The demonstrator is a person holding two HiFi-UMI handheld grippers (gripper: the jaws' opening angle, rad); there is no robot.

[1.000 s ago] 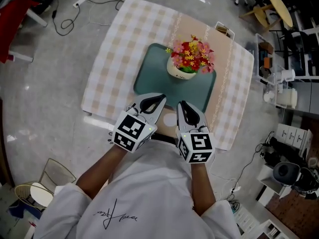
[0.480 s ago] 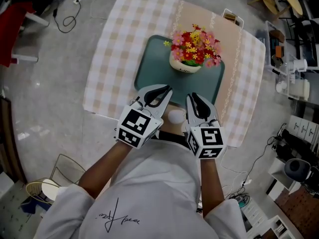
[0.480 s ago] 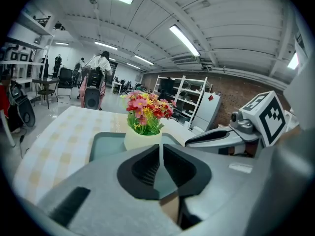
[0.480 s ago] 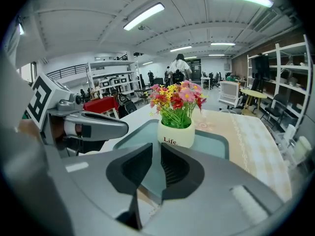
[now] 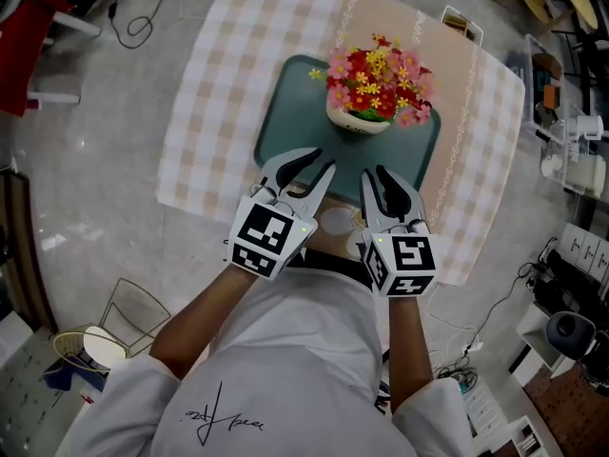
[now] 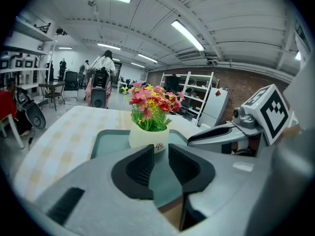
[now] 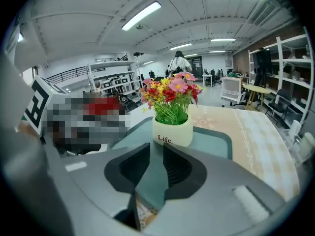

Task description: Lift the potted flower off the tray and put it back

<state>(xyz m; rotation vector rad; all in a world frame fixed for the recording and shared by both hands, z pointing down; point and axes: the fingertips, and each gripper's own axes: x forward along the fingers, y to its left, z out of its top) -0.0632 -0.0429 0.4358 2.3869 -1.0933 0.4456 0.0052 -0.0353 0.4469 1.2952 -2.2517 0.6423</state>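
A cream pot of red, pink and yellow flowers (image 5: 373, 86) stands upright on the far half of a teal tray (image 5: 290, 136). The pot (image 6: 149, 136) (image 7: 172, 131) sits straight ahead in both gripper views. My left gripper (image 5: 312, 168) hovers over the tray's near edge, its jaws opening with a narrow gap and nothing between them. My right gripper (image 5: 385, 181) is beside it, short of the pot, jaws also opening and empty. In the left gripper view my left gripper (image 6: 160, 156) points at the pot; my right gripper (image 7: 156, 156) does the same in its own view.
The tray lies on a table covered by a beige checked cloth (image 5: 214, 93) with a patterned runner (image 5: 447, 84). A small box (image 5: 461, 24) sits at the far table edge. Cables (image 5: 124, 12) cross the floor on the left; shelves and equipment (image 5: 571, 131) stand on the right.
Both grippers have moved forward and down toward the tray, now over its near edge. Their jaws have parted slightly. The potted flower has not moved on the tray.
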